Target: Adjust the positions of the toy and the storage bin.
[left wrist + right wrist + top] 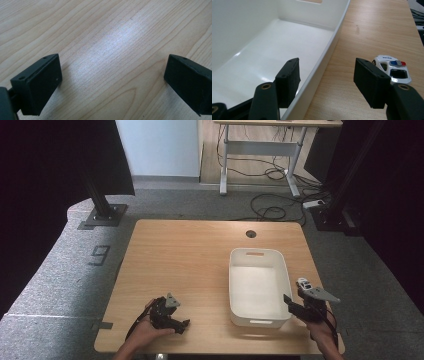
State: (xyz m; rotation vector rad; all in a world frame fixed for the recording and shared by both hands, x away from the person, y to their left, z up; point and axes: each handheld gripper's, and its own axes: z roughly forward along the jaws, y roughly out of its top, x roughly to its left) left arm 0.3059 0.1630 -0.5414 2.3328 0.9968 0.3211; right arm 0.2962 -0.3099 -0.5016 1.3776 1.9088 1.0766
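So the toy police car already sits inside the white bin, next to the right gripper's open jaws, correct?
Not quite. The toy police car sits on the wooden table, outside the white bin, as the right gripper view shows. It is indeed next to the right gripper's open jaws.

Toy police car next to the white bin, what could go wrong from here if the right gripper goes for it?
1. The right gripper is open astride the white bin's wall, while the toy police car sits outside its jaws. Closing here would likely clamp the bin rim instead.
2. The car stands on wheels, so a sideways nudge from a jaw might roll it along the table, perhaps toward the nearby right edge.
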